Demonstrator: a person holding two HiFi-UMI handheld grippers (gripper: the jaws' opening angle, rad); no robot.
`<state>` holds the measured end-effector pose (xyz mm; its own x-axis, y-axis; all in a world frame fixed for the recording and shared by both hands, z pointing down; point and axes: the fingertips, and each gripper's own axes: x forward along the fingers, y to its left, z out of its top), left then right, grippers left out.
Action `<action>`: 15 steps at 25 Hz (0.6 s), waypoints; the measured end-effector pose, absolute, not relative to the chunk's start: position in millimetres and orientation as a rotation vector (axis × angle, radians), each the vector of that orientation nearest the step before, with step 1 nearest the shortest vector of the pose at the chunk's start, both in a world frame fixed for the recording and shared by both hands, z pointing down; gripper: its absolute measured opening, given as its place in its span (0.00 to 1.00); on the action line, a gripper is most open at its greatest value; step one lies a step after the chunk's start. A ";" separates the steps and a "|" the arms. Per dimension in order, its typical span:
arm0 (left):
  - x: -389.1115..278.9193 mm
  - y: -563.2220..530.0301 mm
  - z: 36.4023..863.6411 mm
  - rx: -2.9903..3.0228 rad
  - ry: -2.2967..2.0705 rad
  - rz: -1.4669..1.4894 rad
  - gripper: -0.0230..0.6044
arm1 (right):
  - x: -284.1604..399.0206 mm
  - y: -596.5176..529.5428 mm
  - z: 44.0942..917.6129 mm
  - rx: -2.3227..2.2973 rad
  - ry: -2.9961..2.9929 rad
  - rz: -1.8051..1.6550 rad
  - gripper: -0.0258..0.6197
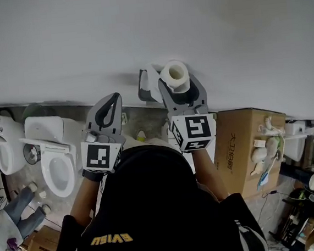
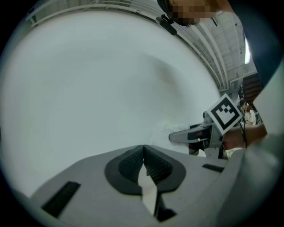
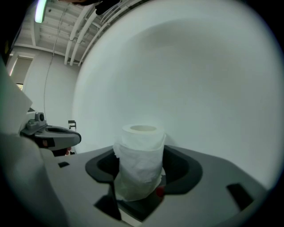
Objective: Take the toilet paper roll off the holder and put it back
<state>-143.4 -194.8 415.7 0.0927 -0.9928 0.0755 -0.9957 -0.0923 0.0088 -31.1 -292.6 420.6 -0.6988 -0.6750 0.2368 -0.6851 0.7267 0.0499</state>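
A white toilet paper roll (image 1: 174,76) stands upright between the jaws of my right gripper (image 1: 180,88), close to the white wall. In the right gripper view the dark pads press both sides of the roll (image 3: 140,162), so the right gripper (image 3: 143,166) is shut on it. The grey wall holder (image 1: 144,88) is just left of the roll, and the roll is off it. My left gripper (image 1: 108,111) hangs left of the holder, shut and empty. Its ribbed pads meet in the left gripper view, at the left gripper (image 2: 143,162).
Two white toilets (image 1: 53,154) (image 1: 3,143) stand on the floor at the left. A cardboard box (image 1: 241,148) with white pipe fittings (image 1: 264,146) on it is at the right. The person's dark shirt fills the lower middle. Clutter lies at the bottom corners.
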 end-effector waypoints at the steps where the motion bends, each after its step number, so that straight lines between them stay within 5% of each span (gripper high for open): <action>1: -143.5 -195.8 415.7 2.280 -2.076 0.077 0.05 | -31.0 -293.2 420.9 1.080 -2.690 0.061 0.46; 15: -142.9 -200.8 405.0 2.309 -2.031 0.035 0.05 | -19.5 -296.3 406.7 1.137 -2.696 0.183 0.46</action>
